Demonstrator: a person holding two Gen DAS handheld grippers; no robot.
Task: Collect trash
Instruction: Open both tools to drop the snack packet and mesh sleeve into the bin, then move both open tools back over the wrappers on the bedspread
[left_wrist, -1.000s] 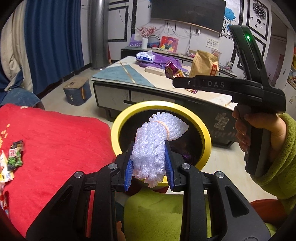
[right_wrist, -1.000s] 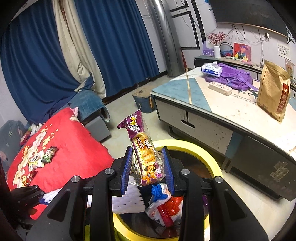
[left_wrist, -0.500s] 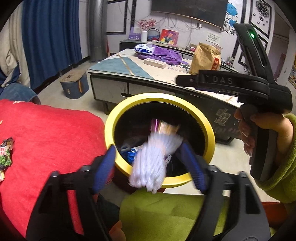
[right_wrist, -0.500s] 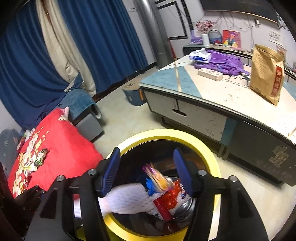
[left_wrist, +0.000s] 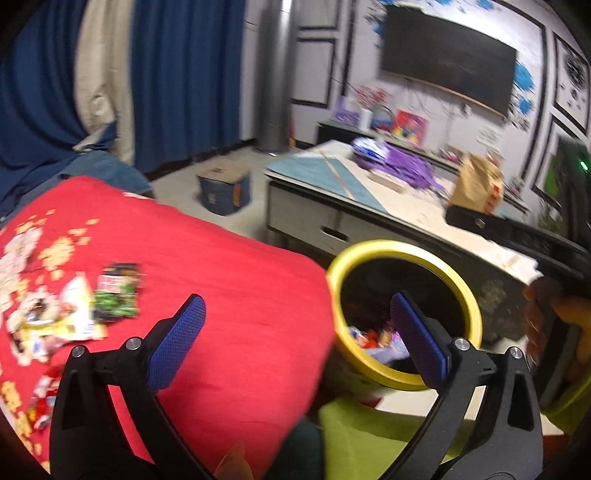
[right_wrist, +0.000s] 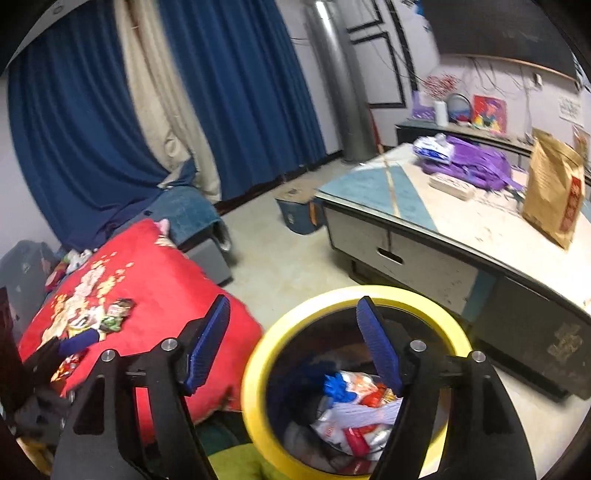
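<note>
Left gripper (left_wrist: 295, 299) opening very wide, nothing between the blue pads. Right gripper (right_wrist: 293, 301) opening too, a bit less wide, also holding nothing. Some trash (right_wrist: 354, 406) already down in the bin with the yellow rim (right_wrist: 255, 354): white foam, red packets, a blue scrap. More wrappers (left_wrist: 114, 291) waiting on the red blanket (left_wrist: 221, 277), well apart from the bin, so probably time to go back for them. Things to watch out for: bumping the yellow rim with a finger and tipping the bin, since the right gripper hangs just over the opening. Knocking the 2 grippers together, being so near each other above the bin. Grabbing a fold of soft blanket along with a wrapper, because of thin, flat packets lying right on the cloth. Pinching 2 wrappers at once from the little pile and dropping 1 on the floor on the way. Blurry picture on the left side, so hard to tell each wrapper's edge. Room to move: open air above the blanket and above the bin. Tight spots: the blanket's edge touching or almost touching the bin on 1 side, the low table (right_wrist: 461, 229) close behind the bin, green clothing just below.
</note>
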